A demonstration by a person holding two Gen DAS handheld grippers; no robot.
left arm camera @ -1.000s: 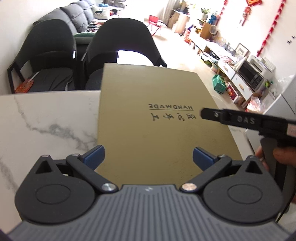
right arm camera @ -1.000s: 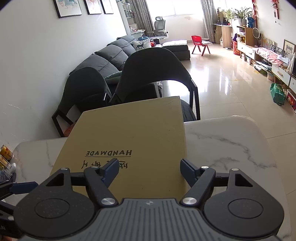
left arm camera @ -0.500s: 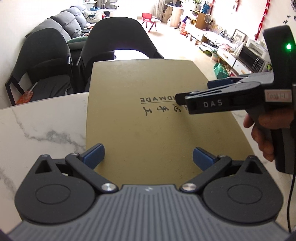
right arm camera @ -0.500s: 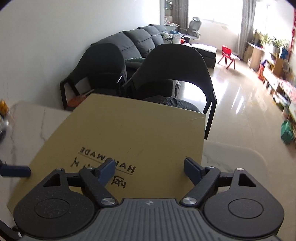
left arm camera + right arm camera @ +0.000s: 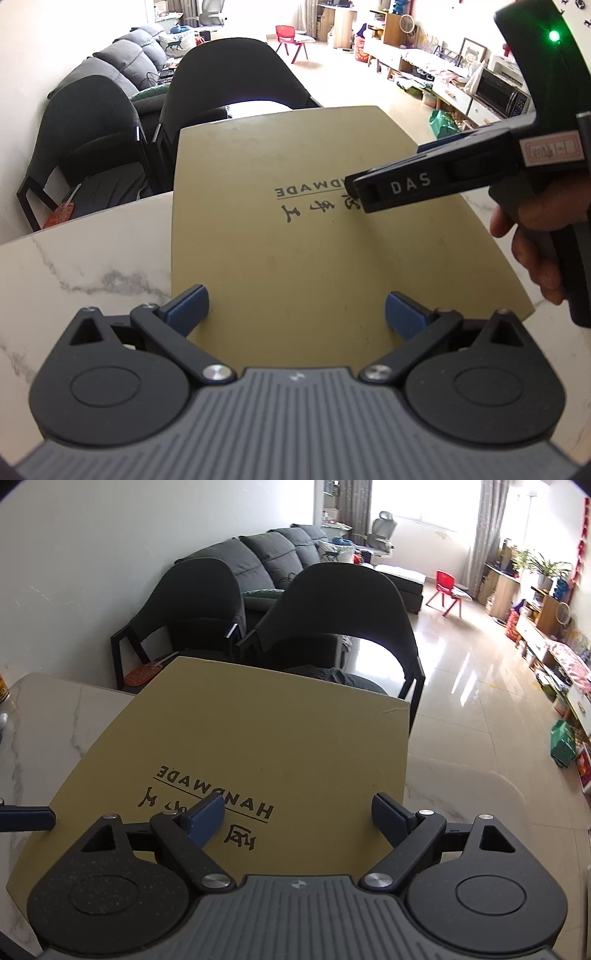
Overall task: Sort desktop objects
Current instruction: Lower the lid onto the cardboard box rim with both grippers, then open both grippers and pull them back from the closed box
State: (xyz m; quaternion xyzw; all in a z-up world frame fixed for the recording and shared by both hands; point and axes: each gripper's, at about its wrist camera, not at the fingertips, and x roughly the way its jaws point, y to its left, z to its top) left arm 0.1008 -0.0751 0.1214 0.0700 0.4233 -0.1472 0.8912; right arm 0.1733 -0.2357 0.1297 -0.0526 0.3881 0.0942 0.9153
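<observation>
A flat tan box lid printed "HANDMADE" lies on the white marble table; it also shows in the right wrist view. My left gripper is open and empty, its blue pads over the box's near edge. My right gripper is open and empty, hovering over the box's printed part. In the left wrist view the right gripper's body reaches in from the right above the lettering. A blue left fingertip shows at the left edge of the right wrist view.
Two black chairs stand just beyond the table's far edge, with a grey sofa behind them. The box overhangs the far table edge. Small cans sit at the table's far left edge.
My right gripper has swung left over the box, further across the lettering. The left gripper has stayed over the near edge, tilting slightly. Both stay open.
</observation>
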